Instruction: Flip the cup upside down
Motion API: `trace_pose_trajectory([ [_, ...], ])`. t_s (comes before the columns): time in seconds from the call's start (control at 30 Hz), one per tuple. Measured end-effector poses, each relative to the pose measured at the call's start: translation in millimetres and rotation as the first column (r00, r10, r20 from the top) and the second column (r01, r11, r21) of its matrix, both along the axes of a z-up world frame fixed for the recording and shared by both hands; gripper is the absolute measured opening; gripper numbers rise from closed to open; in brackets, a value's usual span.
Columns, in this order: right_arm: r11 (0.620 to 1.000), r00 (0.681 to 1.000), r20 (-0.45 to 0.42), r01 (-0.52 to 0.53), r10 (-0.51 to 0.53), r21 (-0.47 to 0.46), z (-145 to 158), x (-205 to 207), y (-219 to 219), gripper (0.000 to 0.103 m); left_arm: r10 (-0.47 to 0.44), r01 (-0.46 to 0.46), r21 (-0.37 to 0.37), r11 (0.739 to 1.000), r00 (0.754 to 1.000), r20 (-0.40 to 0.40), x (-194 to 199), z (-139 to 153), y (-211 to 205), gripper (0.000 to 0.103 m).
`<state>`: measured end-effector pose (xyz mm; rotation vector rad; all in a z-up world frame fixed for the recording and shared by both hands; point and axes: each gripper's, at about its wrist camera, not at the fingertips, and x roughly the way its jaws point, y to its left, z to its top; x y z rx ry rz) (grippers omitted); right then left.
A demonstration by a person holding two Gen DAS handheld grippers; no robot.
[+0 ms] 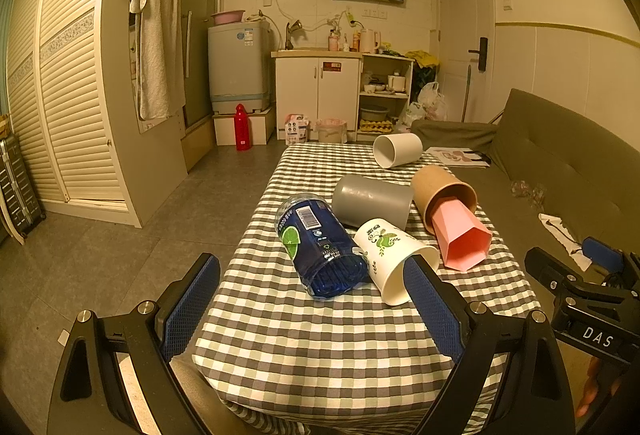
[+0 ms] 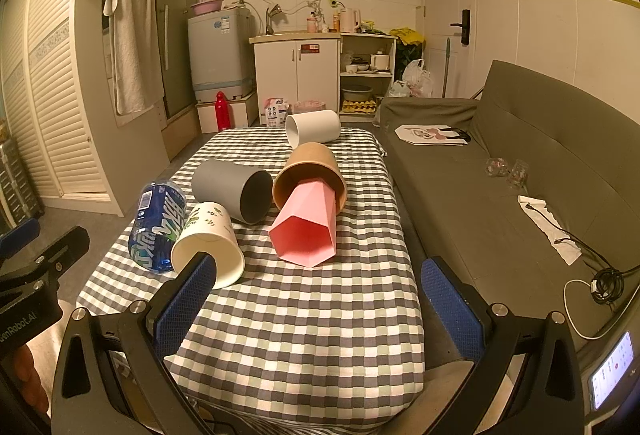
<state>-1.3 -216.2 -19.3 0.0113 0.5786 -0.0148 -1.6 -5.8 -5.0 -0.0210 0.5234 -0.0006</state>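
Several cups lie on their sides on the checkered table point(image 1: 320, 335) point(image 2: 320, 315). A white leaf-print cup point(image 1: 394, 261) point(image 2: 210, 241) is nearest, mouth toward me. Beside it lie a blue cup with a label point(image 1: 320, 247) point(image 2: 158, 225), a grey cup point(image 1: 372, 201) point(image 2: 232, 189), a pink faceted cup point(image 1: 462, 235) point(image 2: 308, 225) nested in a brown cup point(image 1: 438, 187) point(image 2: 310, 165), and a plain white cup point(image 1: 398, 149) point(image 2: 314, 127) at the far end. My left gripper point(image 1: 316, 295) is open and empty over the near edge. My right gripper point(image 2: 316, 295) is open and empty too.
A grey sofa point(image 2: 520, 175) runs along the table's right side, with a paper bag point(image 2: 432, 134), two glasses point(image 2: 506, 169) and a cable point(image 2: 600, 287) on it. The floor point(image 1: 140, 235) lies left of the table. Kitchen cabinets point(image 1: 320, 91) and a washing machine point(image 1: 238, 67) stand beyond.
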Motion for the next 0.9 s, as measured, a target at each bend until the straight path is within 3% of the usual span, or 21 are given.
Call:
trace_pose_trajectory([
  [0.6, 0.999, 0.999, -0.02, -0.036, 0.036, -0.02, 0.1, 5.6, 10.8, 0.103, 0.004, -0.004, -0.005, 1.0, 1.0, -0.024, 7.5, -12.4, 1.4, 0.096],
  [0.9, 0.98, 0.977, -0.095, -0.195, 0.191, -0.037, 15.0, 45.6, 32.6, 0.103, 0.025, -0.027, -0.015, 1.0, 0.996, -0.087, 33.1, -5.0, 23.9, 0.096],
])
